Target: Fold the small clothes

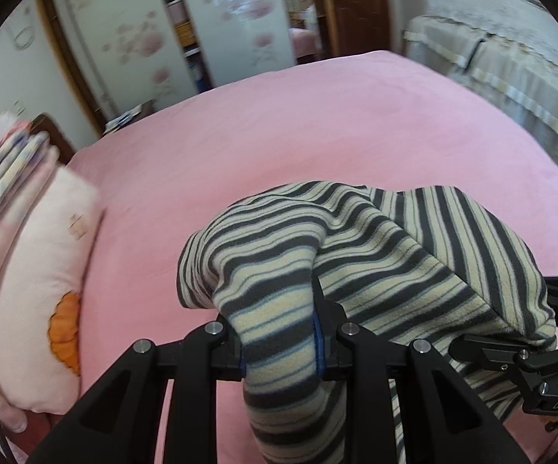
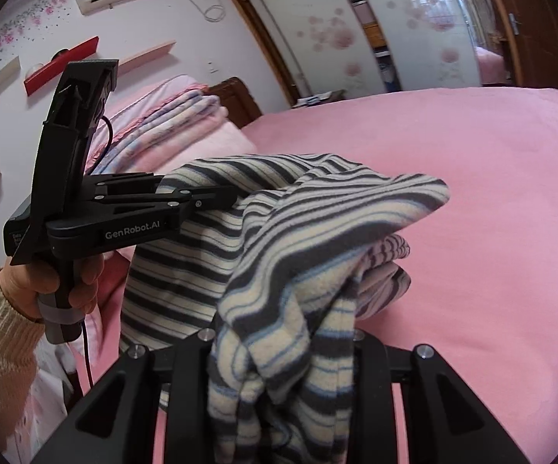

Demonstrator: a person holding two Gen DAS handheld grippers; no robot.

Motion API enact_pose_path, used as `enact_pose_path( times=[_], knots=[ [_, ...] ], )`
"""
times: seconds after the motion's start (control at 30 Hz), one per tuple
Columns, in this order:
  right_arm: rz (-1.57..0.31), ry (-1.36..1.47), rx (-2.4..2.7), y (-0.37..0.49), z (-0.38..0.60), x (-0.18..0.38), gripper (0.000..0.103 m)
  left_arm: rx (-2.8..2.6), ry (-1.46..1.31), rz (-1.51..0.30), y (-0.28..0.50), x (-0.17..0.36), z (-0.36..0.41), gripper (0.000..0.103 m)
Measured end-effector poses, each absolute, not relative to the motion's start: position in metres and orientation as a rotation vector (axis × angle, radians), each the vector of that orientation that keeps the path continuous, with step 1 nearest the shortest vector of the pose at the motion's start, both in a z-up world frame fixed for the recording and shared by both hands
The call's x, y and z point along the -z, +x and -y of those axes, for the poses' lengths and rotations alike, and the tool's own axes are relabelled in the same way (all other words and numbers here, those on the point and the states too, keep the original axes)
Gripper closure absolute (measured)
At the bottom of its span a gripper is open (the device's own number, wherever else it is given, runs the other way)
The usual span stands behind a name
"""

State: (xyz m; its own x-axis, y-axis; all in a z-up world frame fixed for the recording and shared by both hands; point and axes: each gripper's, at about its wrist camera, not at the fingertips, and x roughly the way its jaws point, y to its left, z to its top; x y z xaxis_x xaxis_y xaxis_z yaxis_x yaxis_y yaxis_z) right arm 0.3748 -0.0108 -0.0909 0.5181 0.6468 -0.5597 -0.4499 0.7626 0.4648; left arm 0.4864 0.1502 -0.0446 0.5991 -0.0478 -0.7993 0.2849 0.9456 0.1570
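A small fleece garment with cream, grey and blue stripes (image 1: 375,255) hangs between both grippers above the pink bed (image 1: 279,135). My left gripper (image 1: 281,344) is shut on one bunched edge of it; cloth spills over and below the jaws. The right gripper (image 1: 530,348) shows at the right edge, shut on the other edge. In the right wrist view my right gripper (image 2: 283,352) is shut on a thick fold of the garment (image 2: 298,239), and the left gripper (image 2: 225,197) clamps the cloth at upper left, held by a hand.
Pale pink pillows (image 1: 43,270) and folded striped blankets (image 2: 170,116) lie at the head of the bed, left. A wardrobe with flowered sliding doors (image 1: 240,19) stands beyond. A cream covered piece of furniture (image 1: 511,62) is at far right.
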Motion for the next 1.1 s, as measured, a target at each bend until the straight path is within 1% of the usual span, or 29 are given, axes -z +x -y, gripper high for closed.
enact_pose_path(
  times=[0.13, 0.2, 0.3, 0.33, 0.37, 0.43, 0.5, 0.63, 0.7, 0.73, 0.77, 0.83, 0.87, 0.93, 0.97, 1.0, 1.1],
  knots=[
    [-0.823, 0.300, -0.672, 0.386, -0.054, 0.132, 0.074, 0.153, 0.208, -0.974, 0.506, 0.100, -0.223, 0.079],
    [-0.874, 0.312, -0.651, 0.397, -0.077, 0.164, 0.074, 0.132, 0.167, -1.032, 0.513, 0.144, -0.251, 0.078],
    [-1.000, 0.311, -0.611, 0.397, -0.104, 0.221, 0.074, 0.099, 0.152, -1.134, 0.520, 0.218, -0.269, 0.075],
    [-1.028, 0.302, -0.601, 0.392, -0.112, 0.232, 0.073, 0.096, 0.159, -1.141, 0.519, 0.232, -0.267, 0.072],
    [-1.053, 0.280, -0.579, 0.389, -0.116, 0.244, 0.073, 0.091, 0.166, -1.124, 0.512, 0.244, -0.267, 0.067],
    [-1.079, 0.246, -0.548, 0.384, -0.116, 0.257, 0.071, 0.098, 0.132, -1.061, 0.501, 0.250, -0.268, 0.065],
    [-1.099, 0.287, -0.561, 0.383, -0.109, 0.262, 0.070, 0.112, 0.078, -1.045, 0.499, 0.251, -0.274, 0.065],
    [-1.177, 0.466, -0.631, 0.379, -0.084, 0.260, 0.071, 0.165, -0.016, -1.079, 0.502, 0.234, -0.286, 0.066],
    [-1.180, 0.507, -0.648, 0.377, -0.080, 0.256, 0.071, 0.177, -0.007, -1.096, 0.499, 0.231, -0.288, 0.063],
    [-1.184, 0.470, -0.645, 0.378, -0.080, 0.256, 0.069, 0.173, -0.003, -1.120, 0.498, 0.233, -0.290, 0.051],
    [-1.193, 0.433, -0.639, 0.377, -0.080, 0.257, 0.066, 0.145, 0.007, -1.142, 0.494, 0.236, -0.293, 0.036],
    [-1.194, 0.388, -0.617, 0.368, -0.073, 0.257, 0.056, 0.114, -0.004, -1.148, 0.478, 0.238, -0.303, 0.022],
    [-1.185, 0.354, -0.622, 0.361, -0.069, 0.254, 0.053, 0.122, -0.026, -1.147, 0.467, 0.239, -0.308, 0.021],
    [-1.153, 0.261, -0.634, 0.344, -0.059, 0.246, 0.036, 0.179, -0.113, -1.162, 0.439, 0.242, -0.319, 0.018],
    [-1.140, 0.224, -0.636, 0.335, -0.054, 0.243, 0.032, 0.219, -0.175, -1.181, 0.420, 0.246, -0.325, 0.016],
    [-1.123, 0.181, -0.644, 0.324, -0.049, 0.241, 0.027, 0.237, -0.206, -1.192, 0.407, 0.251, -0.328, 0.016],
    [-1.099, 0.112, -0.662, 0.309, -0.040, 0.241, 0.025, 0.264, -0.260, -1.175, 0.371, 0.265, -0.333, 0.016]
  ],
)
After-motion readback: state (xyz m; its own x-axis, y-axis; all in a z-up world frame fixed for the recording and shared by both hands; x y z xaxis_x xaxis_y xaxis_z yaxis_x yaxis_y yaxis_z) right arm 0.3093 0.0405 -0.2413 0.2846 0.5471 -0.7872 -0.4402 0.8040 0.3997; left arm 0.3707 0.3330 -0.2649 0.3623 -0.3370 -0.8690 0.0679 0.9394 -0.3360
